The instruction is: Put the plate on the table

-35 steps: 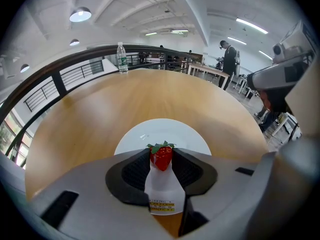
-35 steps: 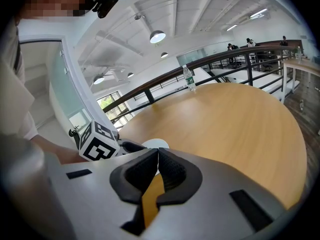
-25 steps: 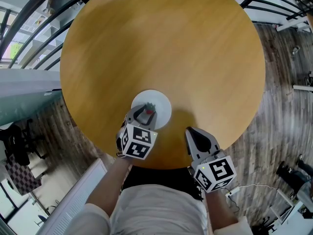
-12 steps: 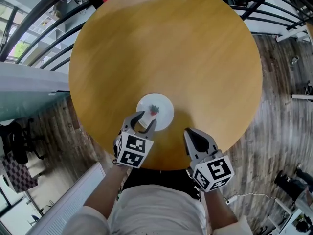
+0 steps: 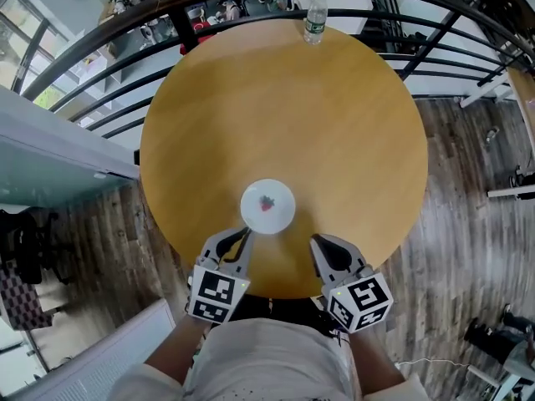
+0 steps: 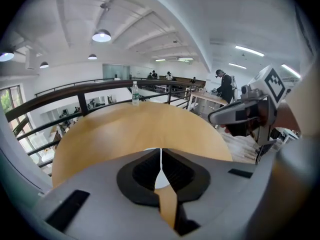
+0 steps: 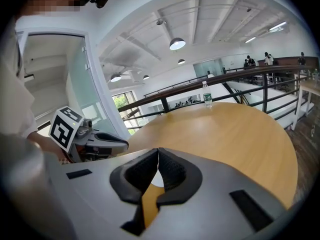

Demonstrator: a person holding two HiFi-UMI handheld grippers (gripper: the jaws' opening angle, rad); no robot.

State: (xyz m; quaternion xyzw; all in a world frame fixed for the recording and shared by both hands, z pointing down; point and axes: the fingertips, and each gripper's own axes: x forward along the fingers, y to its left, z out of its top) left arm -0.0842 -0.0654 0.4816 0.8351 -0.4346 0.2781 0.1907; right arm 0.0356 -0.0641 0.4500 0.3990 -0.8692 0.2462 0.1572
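Presently we find the plate [image 5: 267, 206] lying flat on the worktop [image 5: 284, 107], just ahead of both grippers and touching neither; the left gripper [image 5: 237, 237] sits slightly nearer, its jaws closing on nothing, while the right gripper [image 5: 320, 243] has jaws together, empty

Upright clear water bottle [image 5: 315, 22] near a dark curved railing [image 6: 55, 99]

Right hand-held gripper [image 7: 158, 150] jaws together, wooden table [image 7: 240, 134]

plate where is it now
In the head view the white plate lies on the round wooden table by its near edge, across from the water bottle.
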